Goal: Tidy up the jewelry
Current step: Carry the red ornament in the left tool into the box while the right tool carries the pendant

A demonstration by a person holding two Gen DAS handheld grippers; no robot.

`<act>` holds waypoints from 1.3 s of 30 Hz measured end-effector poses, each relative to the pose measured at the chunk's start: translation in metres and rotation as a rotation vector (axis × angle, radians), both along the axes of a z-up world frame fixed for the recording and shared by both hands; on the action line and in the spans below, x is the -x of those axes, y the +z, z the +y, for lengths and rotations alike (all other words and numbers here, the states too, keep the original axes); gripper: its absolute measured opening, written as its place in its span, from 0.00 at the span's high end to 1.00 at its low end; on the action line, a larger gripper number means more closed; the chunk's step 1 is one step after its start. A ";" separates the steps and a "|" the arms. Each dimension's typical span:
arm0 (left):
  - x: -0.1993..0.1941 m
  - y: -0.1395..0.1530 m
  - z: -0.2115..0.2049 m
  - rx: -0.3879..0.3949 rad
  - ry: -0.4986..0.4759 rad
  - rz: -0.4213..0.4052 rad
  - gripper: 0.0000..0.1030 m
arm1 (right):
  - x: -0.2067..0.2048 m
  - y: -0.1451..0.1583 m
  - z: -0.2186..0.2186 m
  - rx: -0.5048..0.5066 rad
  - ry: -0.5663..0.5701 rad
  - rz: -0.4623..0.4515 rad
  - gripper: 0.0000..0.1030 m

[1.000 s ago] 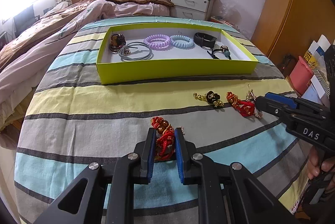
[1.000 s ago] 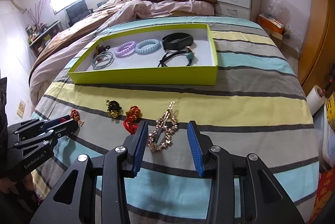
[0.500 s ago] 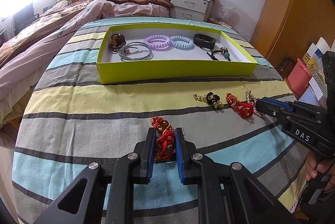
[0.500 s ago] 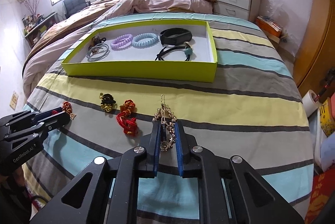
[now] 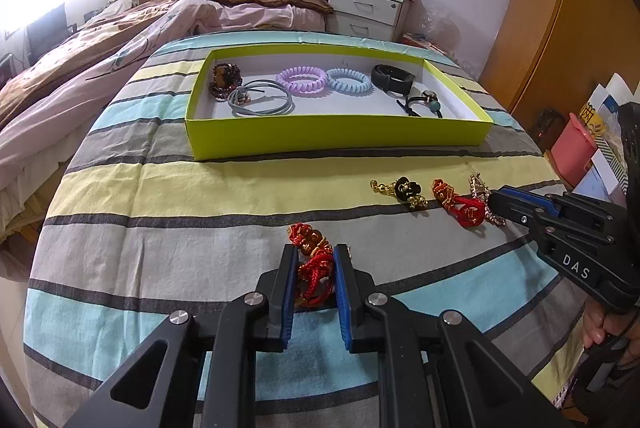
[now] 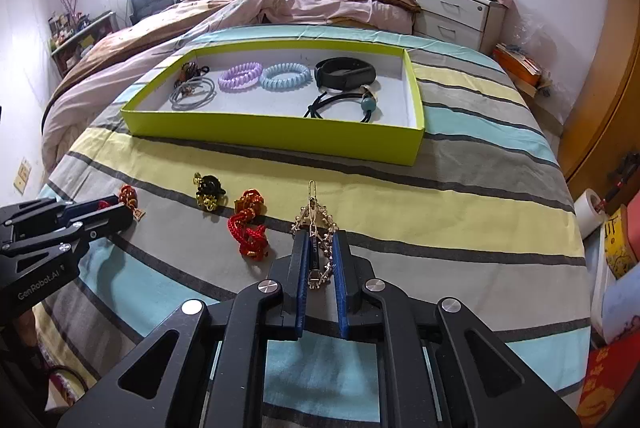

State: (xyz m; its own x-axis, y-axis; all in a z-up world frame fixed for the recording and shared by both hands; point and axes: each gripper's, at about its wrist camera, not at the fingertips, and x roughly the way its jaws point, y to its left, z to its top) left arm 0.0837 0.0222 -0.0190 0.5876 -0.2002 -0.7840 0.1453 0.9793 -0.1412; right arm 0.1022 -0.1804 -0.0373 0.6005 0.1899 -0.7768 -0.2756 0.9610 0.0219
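Red cord and gold beads make up the bracelet [image 5: 314, 268] pinched between the pads of the left gripper [image 5: 314, 282], down on the striped bedspread [image 5: 180, 228]. The right gripper [image 6: 320, 264] has its jaws drawn narrow on a gold chain bracelet [image 6: 316, 224], which also lies on the cloth, so both pieces look gripped but not yet lifted.

Two more pieces lie loose on the spread between the grippers: a black and gold charm [image 6: 209, 190] and a second red cord bracelet [image 6: 249, 228], just beside the chain. So four pieces seem left to move.

Farther up the bed sits the yellow-green box [image 5: 336, 138], which I take to be where everything goes. It already holds a dark beaded bracelet [image 5: 225, 81], grey hair ties [image 5: 260, 102], a purple coil tie [image 5: 302, 79], a blue coil tie [image 5: 349, 84], a black band [image 5: 392, 78] and a black cord with beads [image 5: 424, 102]; perhaps a little over half the job is done.

Nothing blocks the way to the box apart from its near wall. White floor shows in front of the ties, room enough for the rest.
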 end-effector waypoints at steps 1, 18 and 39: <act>0.000 0.000 0.000 0.003 0.001 0.002 0.83 | 0.000 0.000 -0.001 -0.006 -0.002 0.002 0.88; 0.003 0.015 0.008 0.014 0.019 -0.028 0.83 | 0.002 0.011 -0.012 -0.082 -0.040 -0.027 0.88; -0.037 0.059 0.016 0.010 0.018 -0.095 0.83 | -0.028 0.041 0.003 -0.135 0.021 -0.069 0.88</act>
